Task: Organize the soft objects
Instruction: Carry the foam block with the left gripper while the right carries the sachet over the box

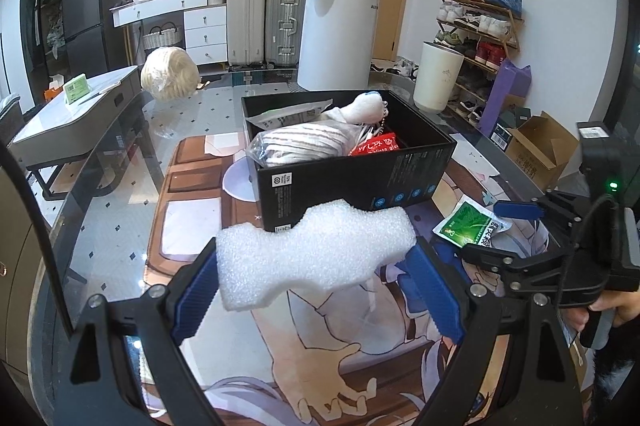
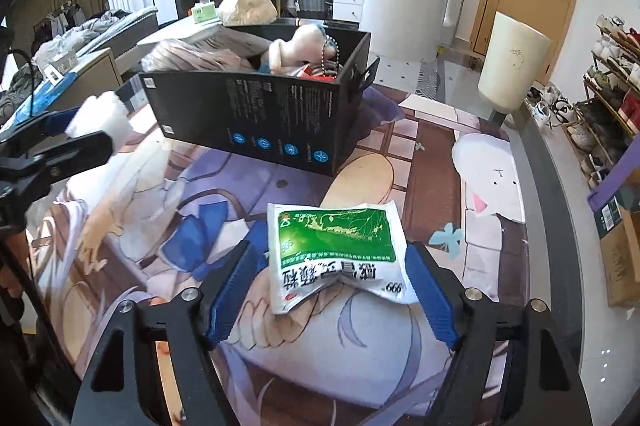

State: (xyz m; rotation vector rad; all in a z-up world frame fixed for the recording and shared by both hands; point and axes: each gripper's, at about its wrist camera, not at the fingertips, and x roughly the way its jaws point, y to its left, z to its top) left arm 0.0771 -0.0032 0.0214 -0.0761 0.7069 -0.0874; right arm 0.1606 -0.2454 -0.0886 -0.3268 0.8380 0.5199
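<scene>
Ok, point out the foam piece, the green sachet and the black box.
white foam piece (image 1: pixel 316 254), left wrist view, its middle.
green sachet (image 2: pixel 336 234), right wrist view, its green panel.
black box (image 1: pixel 352 182), left wrist view, its near wall.

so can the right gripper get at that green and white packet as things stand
Probably yes. The right gripper is open, its blue fingers on either side of the green and white packet, which lies flat on the printed mat. Nothing lies between them; the left gripper holds foam off to the side.
</scene>
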